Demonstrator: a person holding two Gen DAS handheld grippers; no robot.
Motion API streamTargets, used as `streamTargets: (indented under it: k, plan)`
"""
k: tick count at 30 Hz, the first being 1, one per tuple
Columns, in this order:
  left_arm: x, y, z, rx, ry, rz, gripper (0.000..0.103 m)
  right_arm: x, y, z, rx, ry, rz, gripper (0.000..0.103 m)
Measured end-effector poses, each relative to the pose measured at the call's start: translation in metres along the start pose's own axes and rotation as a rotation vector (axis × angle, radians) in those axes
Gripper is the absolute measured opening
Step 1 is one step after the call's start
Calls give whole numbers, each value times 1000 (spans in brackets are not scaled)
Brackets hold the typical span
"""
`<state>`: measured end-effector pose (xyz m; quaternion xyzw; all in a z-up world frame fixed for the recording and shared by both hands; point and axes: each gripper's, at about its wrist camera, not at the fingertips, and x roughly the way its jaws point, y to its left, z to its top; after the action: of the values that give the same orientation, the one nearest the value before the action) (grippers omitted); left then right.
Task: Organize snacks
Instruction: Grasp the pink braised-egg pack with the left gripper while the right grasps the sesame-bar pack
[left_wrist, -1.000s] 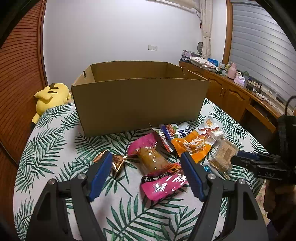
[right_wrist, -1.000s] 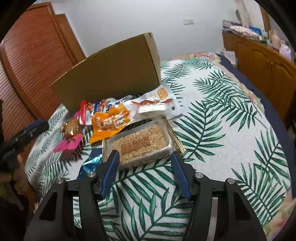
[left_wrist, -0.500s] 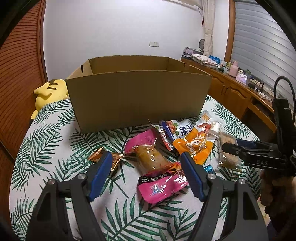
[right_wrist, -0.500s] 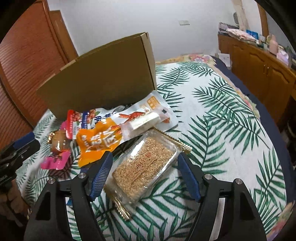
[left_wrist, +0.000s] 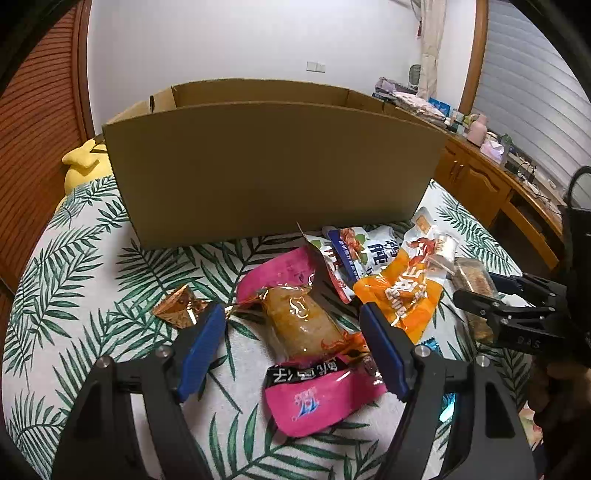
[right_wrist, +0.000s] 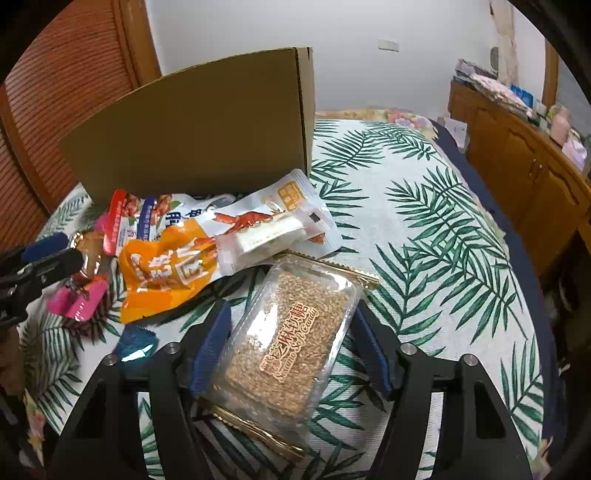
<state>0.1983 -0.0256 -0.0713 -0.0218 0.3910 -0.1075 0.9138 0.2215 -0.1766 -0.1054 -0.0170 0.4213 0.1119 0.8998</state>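
An open cardboard box stands on the palm-print cloth; it also shows in the right wrist view. In front lie several snack packs. My left gripper is open, its fingers either side of a pink-ended pack with a brown snack. My right gripper is open around a clear sesame candy pack, fingers close beside it; it shows in the left wrist view too. An orange pack and a white pack lie beyond.
A blue-and-red pack lies by the box. A gold wrapper lies left of my left gripper. A small blue wrapper lies left of my right gripper. A yellow plush sits far left. Wooden cabinets stand right.
Both grippers have moved forward and lower. The left fingers now flank the pink-ended pack. The right fingers now straddle the sesame candy pack, which sits deeper between them.
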Motion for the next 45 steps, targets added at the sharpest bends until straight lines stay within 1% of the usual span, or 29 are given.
streamTargets:
  k: [4,7,10,12,14,15,18,21,28,29,30,33,37,45]
  plan:
    - [9,-2,3,-6,19,3,72,0,-1,0,-8,-1,4,65]
    - [16,-6,5,7,41,15,67,1,-2,0,-4,-3,12,65]
    - [20,-3,6,-3,50,13,61,1,-3,0,3,-9,17,65]
    - [21,-1,6,-5,49,17,53,0,-4,0,11,-12,25,65]
    - [22,2,6,-11,53,7,51,0,-6,0,20,-16,37,65]
    - [23,3,5,-15,62,-2,49,-1,-7,0,25,-18,42,65]
    - [25,5,0,-11,81,-1,46,-2,-7,0,32,-21,49,65]
    - [24,6,-4,-6,84,-1,44,-1,-6,0,33,-22,50,65]
    - [23,7,-4,-5,88,3,43,-1,-5,0,28,-18,43,65]
    - [22,7,-5,-5,85,-4,40,-1,-4,-1,26,-17,41,65]
    - [21,6,-5,-6,83,-8,39,-1,-4,0,22,-16,38,65]
    - [14,5,-10,3,64,-14,37,0,-2,-1,14,-14,29,65]
    - [-1,6,-13,-7,31,-44,37,1,2,-1,-4,-9,5,65]
    - [-26,9,-16,-11,-26,-44,37,1,8,-2,-41,7,-44,64]
